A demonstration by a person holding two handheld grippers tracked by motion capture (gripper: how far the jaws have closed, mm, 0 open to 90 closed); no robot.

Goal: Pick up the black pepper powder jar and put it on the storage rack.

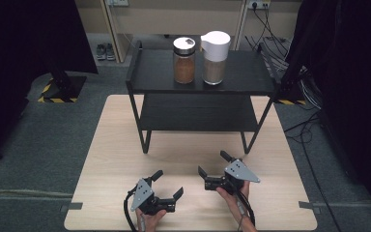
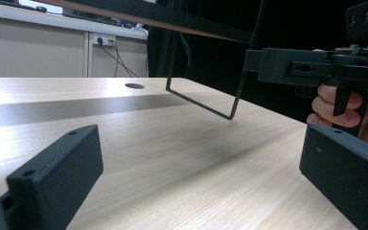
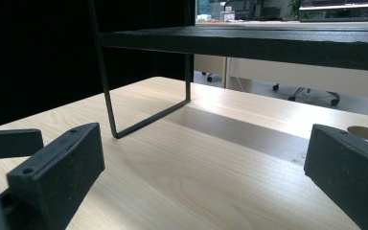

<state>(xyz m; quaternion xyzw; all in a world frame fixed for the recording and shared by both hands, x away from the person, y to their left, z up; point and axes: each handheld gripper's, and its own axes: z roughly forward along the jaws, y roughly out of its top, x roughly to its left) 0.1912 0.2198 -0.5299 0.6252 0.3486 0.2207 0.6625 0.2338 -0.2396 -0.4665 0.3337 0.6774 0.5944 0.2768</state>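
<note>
Both grippers, left gripper [image 1: 168, 185] and right gripper [image 1: 213, 165], wait gaping and empty before the shelf [image 1: 200, 72], jars [image 1: 184, 60] seemingly next.

No legible txt anywhere.

Upper centre of the high view: two upright jars stand side by side, just apart, on the top shelf of a black two-tier rack [image 1: 154, 72]. The left glass jar [image 1: 184, 60] has a silver lid and brown contents. The right jar [image 1: 215, 57] has a white pouring cap and paler brown contents.
</note>
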